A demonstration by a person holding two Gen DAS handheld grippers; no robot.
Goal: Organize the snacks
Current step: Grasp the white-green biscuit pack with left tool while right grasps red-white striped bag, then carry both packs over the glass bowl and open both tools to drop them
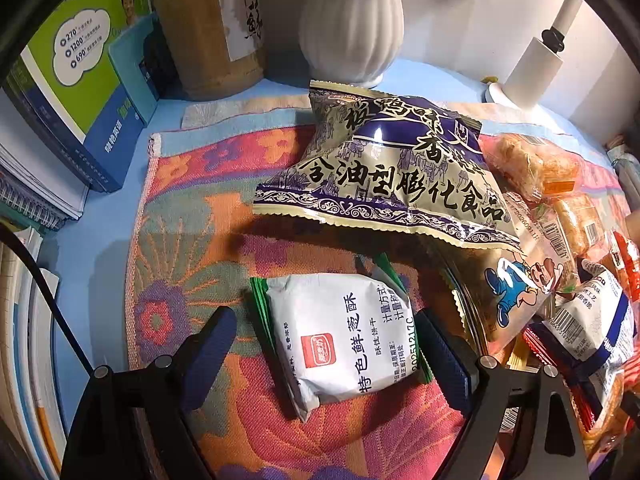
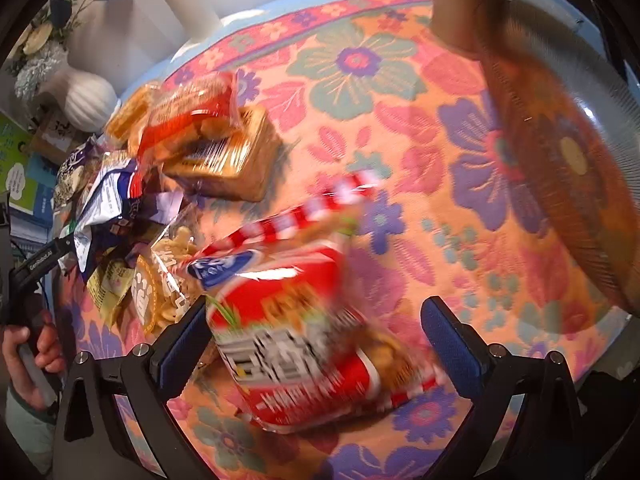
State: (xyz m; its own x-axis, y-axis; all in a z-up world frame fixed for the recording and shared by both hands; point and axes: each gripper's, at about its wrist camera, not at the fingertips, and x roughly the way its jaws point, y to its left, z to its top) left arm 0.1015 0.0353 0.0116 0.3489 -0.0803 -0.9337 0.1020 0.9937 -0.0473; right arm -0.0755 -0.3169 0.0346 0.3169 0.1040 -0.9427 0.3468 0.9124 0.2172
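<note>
Down in the left wrist view, the left tongs (image 1: 326, 344) point forward and a little downward over a flowered cloth (image 1: 192, 216) that covers the desk, and their two blue-padded fingers (image 1: 210, 344) stand apart on both sides of a white biscuit packet (image 1: 340, 336) with green sealed ends. The packet lies flat on the cloth; the right pad is just beside its edge and the left pad is a little apart from it, so nothing is squeezed. Behind the packet a larger purple and beige snack bag (image 1: 392, 168) rests tilted on a heap of other snacks (image 1: 560, 264) at the right. Farther back stand a white ribbed vase (image 1: 352, 20), a wooden holder (image 1: 212, 36) and some books (image 1: 84, 80) at the left. Now in the right wrist view, the right tongs (image 2: 316, 336) are tilted down over the same cloth (image 2: 400, 92), and their fingers (image 2: 184, 340) are wide apart around a red snack bag (image 2: 304, 320), which is blurred; I cannot tell whether the pads touch it. At the left lies the heap of snacks (image 2: 192, 140), and a round basket (image 2: 568, 152) with a brown rim is at the upper right. At the far left edge the person's left hand (image 2: 32, 356) grips the handle of the other tool.
</note>
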